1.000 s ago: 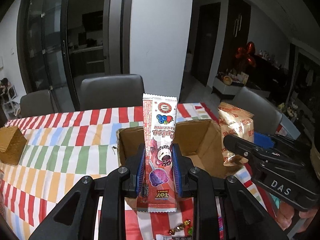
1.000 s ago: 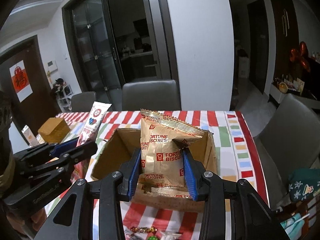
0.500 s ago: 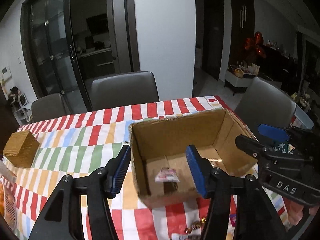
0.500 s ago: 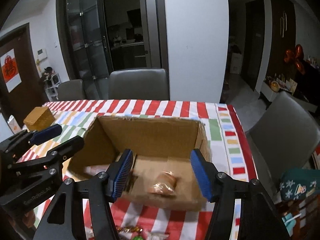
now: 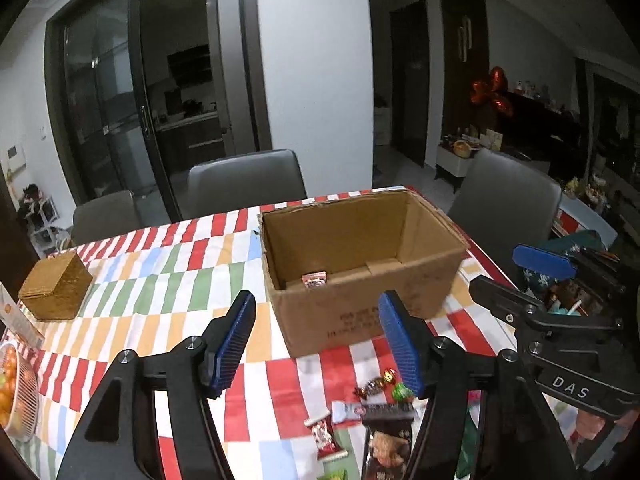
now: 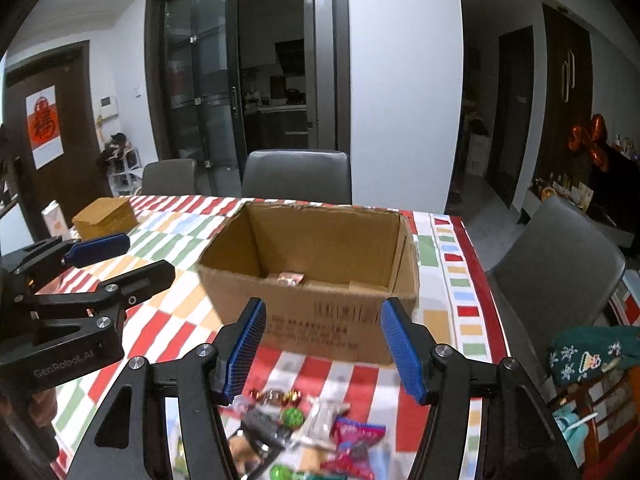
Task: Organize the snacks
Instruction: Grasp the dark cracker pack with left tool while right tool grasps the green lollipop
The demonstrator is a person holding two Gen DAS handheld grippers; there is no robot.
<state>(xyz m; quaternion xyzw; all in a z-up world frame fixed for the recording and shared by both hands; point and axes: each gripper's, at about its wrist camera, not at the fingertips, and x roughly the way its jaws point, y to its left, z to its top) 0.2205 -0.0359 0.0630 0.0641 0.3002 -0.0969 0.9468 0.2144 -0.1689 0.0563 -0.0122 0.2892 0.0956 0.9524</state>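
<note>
Most of the cardboard box (image 5: 362, 276) floor is hidden behind its near wall; only the top of one small red packet (image 5: 315, 280) peeks above that edge, so I can't tell what else lies inside. The loose snacks (image 6: 320, 428) on the table (image 5: 160, 276) near me are blurred and cut off by the frame. The left gripper (image 5: 318, 344) is empty, its jaws opening, and the right gripper (image 6: 322, 344) is released, nothing between its blue pads. A wicker box (image 5: 56, 286) sits well apart on the striped cloth; a fruit bowl (image 5: 16, 392) is cropped at the edge. Grey chairs (image 6: 296, 174) stand behind, dark glass doors beyond
</note>
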